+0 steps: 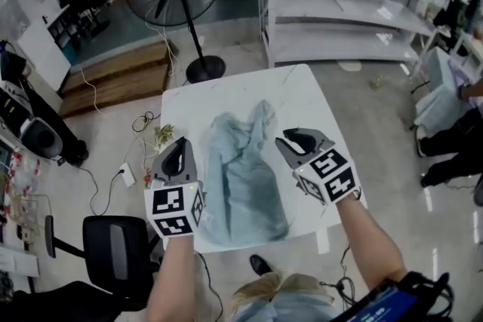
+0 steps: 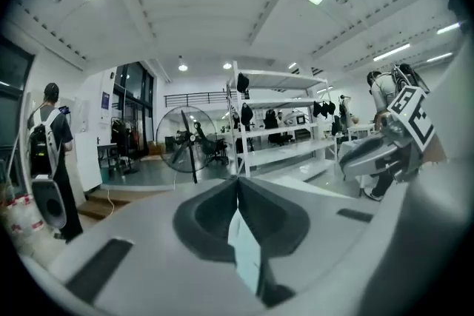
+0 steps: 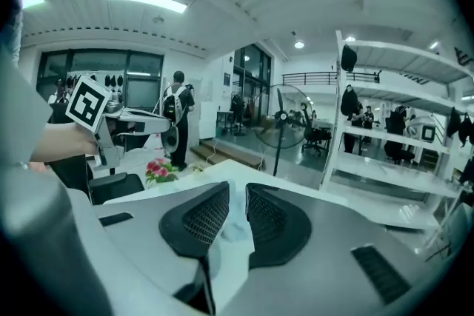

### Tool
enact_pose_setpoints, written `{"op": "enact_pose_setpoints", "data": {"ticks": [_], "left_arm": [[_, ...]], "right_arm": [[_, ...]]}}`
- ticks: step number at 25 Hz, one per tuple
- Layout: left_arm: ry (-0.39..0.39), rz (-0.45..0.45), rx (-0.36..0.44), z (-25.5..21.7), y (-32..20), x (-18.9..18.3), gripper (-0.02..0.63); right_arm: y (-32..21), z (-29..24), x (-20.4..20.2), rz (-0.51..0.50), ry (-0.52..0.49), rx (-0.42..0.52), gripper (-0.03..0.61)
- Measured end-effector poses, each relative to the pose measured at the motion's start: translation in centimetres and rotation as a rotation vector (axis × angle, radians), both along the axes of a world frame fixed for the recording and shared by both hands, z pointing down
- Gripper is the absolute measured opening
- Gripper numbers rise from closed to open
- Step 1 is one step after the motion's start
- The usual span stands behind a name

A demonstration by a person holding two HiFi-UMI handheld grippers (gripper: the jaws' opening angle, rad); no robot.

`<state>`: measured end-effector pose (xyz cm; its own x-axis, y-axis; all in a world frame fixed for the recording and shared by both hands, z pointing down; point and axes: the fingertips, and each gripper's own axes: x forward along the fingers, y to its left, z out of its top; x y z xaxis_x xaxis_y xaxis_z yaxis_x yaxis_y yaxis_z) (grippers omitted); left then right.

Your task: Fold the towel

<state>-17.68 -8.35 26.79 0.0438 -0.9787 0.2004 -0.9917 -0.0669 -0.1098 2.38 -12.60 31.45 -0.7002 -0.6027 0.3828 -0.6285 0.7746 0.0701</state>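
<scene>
The towel (image 1: 245, 177) lies rumpled and unfolded on the tabletop (image 1: 302, 98), flanked by the left tool (image 2: 238, 180), closed on nothing, and the right tool (image 3: 237, 189), slightly apart and empty; the next move probably calls for gripping two corners to spread it flat.

Head view steeply above table (image 1: 317, 98)

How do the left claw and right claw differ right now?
The left claw has its jaws pressed together; the right claw has a gap between its jaws. In the head view the left claw sits left of the towel, the right claw right of it. Both seem to grip nothing.
</scene>
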Motion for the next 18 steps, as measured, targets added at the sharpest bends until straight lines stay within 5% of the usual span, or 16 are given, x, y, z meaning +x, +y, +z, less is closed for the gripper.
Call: {"op": "enact_pose_setpoints", "data": {"ticks": [9, 18], "left_arm": [[0.002, 0.089, 0.13, -9.4, -9.2, 1.0, 0.009], [0.001, 0.12, 0.021, -3.0, -18.7, 1.9, 0.009]], "right_arm": [[-8.0, -9.6, 0.2, 0.064, -0.046, 0.153, 0.084], [-16.7, -5.1, 0.3, 0.066, -0.023, 0.083, 0.089]]}}
